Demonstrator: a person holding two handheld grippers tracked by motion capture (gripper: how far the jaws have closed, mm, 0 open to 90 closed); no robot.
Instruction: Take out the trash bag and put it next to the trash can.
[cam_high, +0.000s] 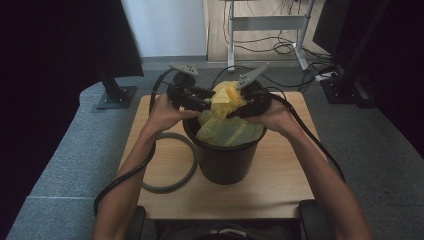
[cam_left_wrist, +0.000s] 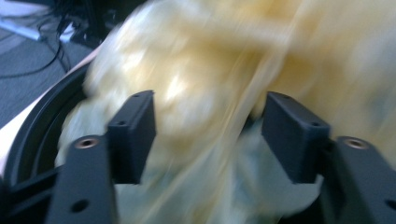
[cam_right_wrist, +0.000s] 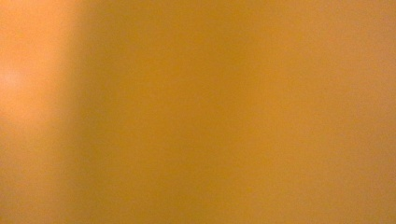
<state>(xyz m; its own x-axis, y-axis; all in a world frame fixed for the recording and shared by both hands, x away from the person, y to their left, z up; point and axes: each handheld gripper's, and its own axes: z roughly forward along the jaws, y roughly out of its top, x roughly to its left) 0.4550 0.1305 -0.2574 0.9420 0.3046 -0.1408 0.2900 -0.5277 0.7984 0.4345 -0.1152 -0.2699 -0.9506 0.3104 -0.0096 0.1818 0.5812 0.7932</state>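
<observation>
a black bin (cam_high: 225, 160) stands near the middle of the wooden bench (cam_high: 280, 185). a yellow bag (cam_high: 227, 102) sits in the bin, its lower part lining the inside and its upper part bunched up in a crumpled mass that rises above the rim.

both hand-held grippers meet over the bin's mouth. the left hand-held gripper (cam_high: 200, 102) comes in from the bin's left side, held by the left hand (cam_high: 165, 112), and reaches onto the bunched bag. in the left gripper view its two jaws stand well apart, with the blurred yellow bag (cam_left_wrist: 224, 93) spread between and beyond them and the dark curve of the bin's rim (cam_left_wrist: 32, 126) at the left edge; the jaws are not closed on the plastic.

the right hand-held gripper (cam_high: 240, 110) comes in from the bin's right side, held by the right hand (cam_high: 275, 117), and its tip is buried in the bag. the right gripper view is a flat orange-yellow wash, the bag (cam_right_wrist: 196, 112) pressed right up against the lens, so i cannot tell whether its jaws are apart or together.

a grey ring (cam_high: 175, 165) lies flat on the bench just left of the bin, its near right edge close to the bin's wall. a black cable (cam_high: 120, 180) trails from the left hand-held gripper down past the ring and off the bench's front.
</observation>
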